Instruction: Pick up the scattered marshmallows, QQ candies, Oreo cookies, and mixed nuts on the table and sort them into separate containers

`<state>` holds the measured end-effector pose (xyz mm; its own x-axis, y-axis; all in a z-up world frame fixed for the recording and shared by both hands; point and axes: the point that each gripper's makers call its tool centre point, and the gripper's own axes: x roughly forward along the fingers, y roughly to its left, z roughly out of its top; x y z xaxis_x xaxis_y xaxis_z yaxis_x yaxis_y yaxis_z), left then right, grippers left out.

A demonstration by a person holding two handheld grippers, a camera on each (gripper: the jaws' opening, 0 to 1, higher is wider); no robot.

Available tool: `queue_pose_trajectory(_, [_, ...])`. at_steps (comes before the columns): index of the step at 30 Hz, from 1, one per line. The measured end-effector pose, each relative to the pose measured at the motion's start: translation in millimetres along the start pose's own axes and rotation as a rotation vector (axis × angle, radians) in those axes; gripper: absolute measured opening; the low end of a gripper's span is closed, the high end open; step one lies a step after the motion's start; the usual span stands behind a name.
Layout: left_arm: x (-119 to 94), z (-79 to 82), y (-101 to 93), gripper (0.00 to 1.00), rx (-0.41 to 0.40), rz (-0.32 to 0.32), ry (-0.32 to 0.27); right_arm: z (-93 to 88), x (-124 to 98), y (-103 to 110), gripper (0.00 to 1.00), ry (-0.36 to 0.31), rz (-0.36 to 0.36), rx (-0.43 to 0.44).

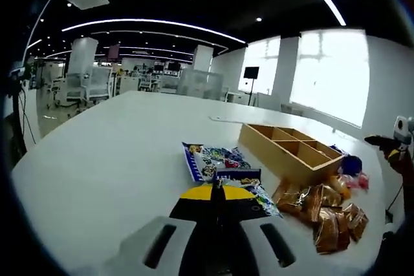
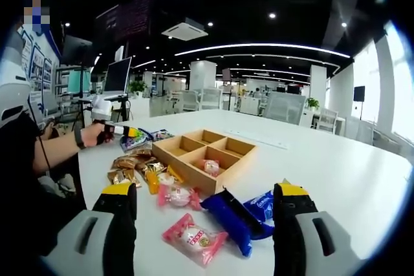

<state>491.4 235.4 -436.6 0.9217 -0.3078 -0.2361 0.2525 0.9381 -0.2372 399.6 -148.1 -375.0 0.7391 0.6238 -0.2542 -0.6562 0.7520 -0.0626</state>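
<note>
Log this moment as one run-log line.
left tool shut, empty | right tool open over pink candy | wooden tray holds one candy

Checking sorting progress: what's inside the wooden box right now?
The wooden box holds one pink-wrapped candy in a near compartment; the other visible compartments look empty. Its walls hide some floor.

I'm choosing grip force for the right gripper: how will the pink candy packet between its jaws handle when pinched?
The pink packet looks like thin glossy film around one small round sweet, so it is probably light and floppy, crumpling at its crimped ends. The shiny wrap may slip, so pinching across the bulge seems safer. Lying flat on the table, it shouldn't roll.
</note>
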Motion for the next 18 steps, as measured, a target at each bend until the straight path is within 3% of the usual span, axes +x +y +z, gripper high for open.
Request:
queue_pose_trajectory(7, [-3, 1.0, -0.7, 0.06, -0.011, 0.001, -0.001, -1.5, -1, 0, 0.82, 0.003, 0.000, 0.002])
queue_pose_trajectory(10, [-8, 8.9, -2.6, 0.06, -0.037, -0.007, -0.024, -2.0, -1, 0, 0.82, 0.004, 0.000, 0.001])
queue_pose_trajectory(18, [-17, 35.1, -15.3, 0.06, -0.004, -0.026, -0.064, -1.7, -2, -1, 0.82, 0.002, -0.002, 0.002])
